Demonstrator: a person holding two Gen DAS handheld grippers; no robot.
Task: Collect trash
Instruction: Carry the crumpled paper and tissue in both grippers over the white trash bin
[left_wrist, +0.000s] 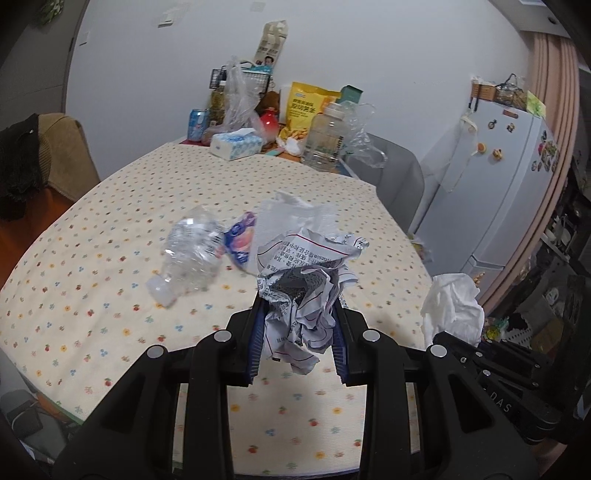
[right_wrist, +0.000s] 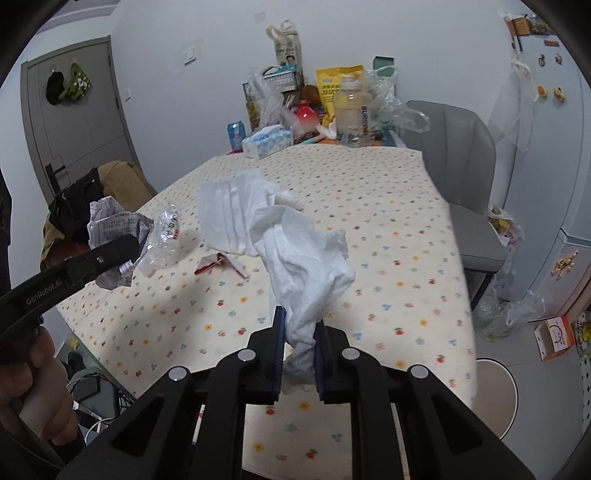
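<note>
Holding now: left gripper (left_wrist: 299, 328) is pinching the crumpled paper (left_wrist: 308, 280); right gripper (right_wrist: 300, 354) is pinching the white tissue (right_wrist: 306, 251), both above the table (right_wrist: 388, 229).
Waiting: crushed bottle (left_wrist: 192, 254), wrapper (left_wrist: 240, 240) and flat tissue (right_wrist: 225, 214) are lying mid-table.

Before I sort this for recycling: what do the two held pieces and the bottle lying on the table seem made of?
Crumpled sheet: printed paper, matte, sharp creases, text showing. White wad: probably tissue, soft limp folds. Bottle: clear thin plastic, glossy, crushed, see-through.
</note>
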